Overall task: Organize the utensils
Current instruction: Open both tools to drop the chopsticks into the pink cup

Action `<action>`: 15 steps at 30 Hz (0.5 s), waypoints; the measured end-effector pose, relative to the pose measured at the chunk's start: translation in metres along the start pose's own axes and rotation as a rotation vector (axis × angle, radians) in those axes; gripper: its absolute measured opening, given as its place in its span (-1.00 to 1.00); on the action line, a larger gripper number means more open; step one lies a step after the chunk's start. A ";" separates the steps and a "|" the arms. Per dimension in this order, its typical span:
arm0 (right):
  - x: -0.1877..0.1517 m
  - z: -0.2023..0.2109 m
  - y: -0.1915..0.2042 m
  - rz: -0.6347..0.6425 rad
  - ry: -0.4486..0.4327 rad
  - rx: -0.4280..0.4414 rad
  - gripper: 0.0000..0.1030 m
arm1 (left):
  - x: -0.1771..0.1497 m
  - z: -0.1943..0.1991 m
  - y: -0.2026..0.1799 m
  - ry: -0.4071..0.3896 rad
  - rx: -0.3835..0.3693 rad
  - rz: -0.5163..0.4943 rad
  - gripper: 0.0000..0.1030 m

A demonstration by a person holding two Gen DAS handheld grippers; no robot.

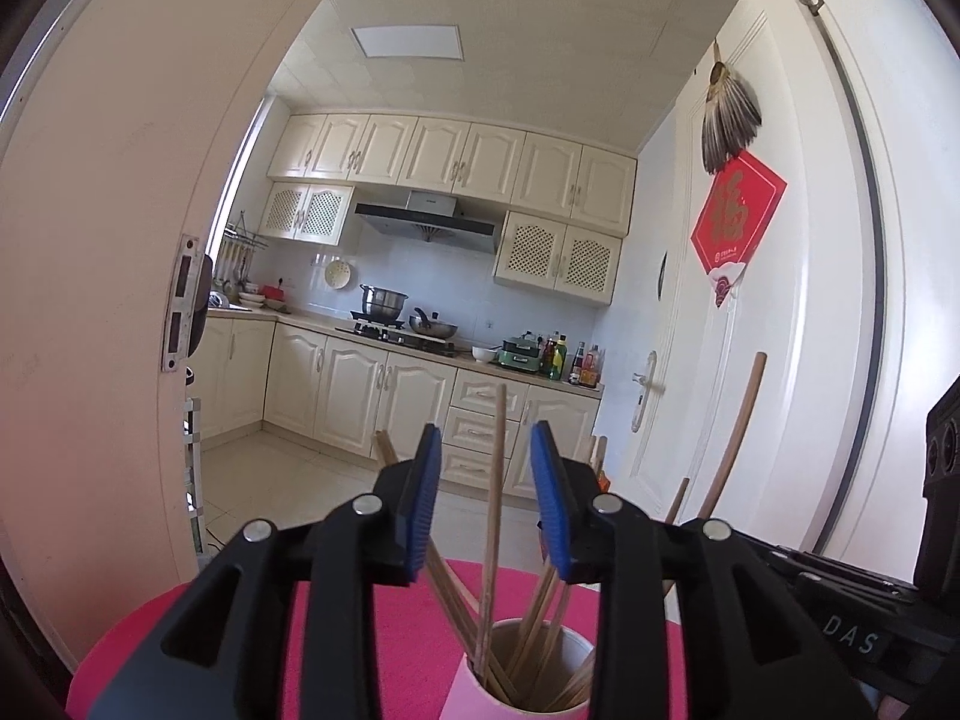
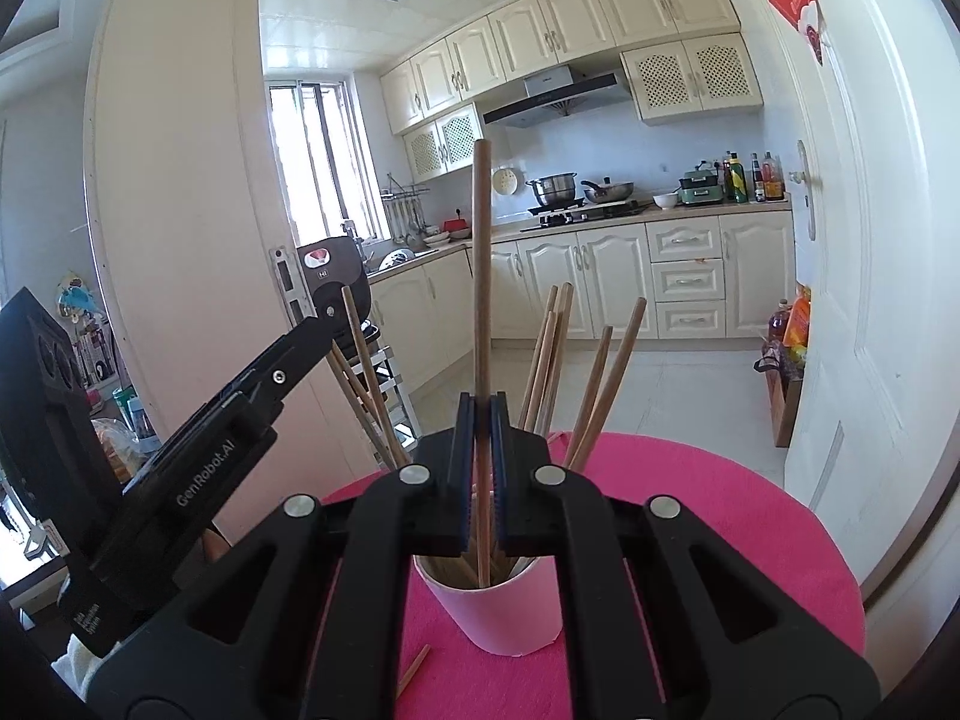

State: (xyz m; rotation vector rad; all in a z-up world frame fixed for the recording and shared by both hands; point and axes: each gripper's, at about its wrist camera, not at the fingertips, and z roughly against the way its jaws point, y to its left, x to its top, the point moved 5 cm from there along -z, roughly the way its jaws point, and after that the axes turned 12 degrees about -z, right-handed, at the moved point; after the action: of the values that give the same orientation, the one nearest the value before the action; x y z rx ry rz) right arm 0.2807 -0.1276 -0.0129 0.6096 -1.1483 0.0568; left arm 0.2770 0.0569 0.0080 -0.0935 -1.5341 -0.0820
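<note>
A pink cup [image 2: 498, 612] stands on a round table with a pink cloth [image 2: 720, 540] and holds several wooden chopsticks [image 2: 591, 384]. My right gripper [image 2: 480, 414] is shut on one upright chopstick [image 2: 481, 270], right above the cup's mouth. In the left wrist view the same cup [image 1: 459, 699] sits below my left gripper [image 1: 486, 429]. That gripper is open; a chopstick [image 1: 497, 480] rises between its blue pads without touching them. The left gripper's body [image 2: 240, 396] shows at the left of the right wrist view. One loose chopstick [image 2: 414, 669] lies on the cloth near the cup.
An open white door [image 2: 840, 300] stands close on the right of the table, and a door frame [image 1: 120, 300] on the left. A bag of bottles [image 2: 786, 360] sits on the floor by the door. The kitchen counter [image 2: 600, 222] is far behind.
</note>
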 end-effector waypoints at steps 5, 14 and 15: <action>-0.006 -0.002 0.000 0.002 0.004 -0.021 -0.88 | -0.003 0.006 0.009 0.018 0.004 0.004 -0.28; -0.009 0.003 0.001 0.006 0.006 -0.054 -0.47 | -0.006 0.015 0.020 0.076 -0.009 0.023 -0.19; -0.008 0.005 0.001 0.003 -0.003 -0.054 -0.11 | -0.007 0.016 0.022 0.085 -0.012 0.029 -0.19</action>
State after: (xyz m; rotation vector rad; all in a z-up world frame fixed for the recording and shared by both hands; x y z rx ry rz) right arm 0.2726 -0.1276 -0.0183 0.5599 -1.1503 0.0274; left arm 0.2630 0.0806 0.0015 -0.1206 -1.4475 -0.0715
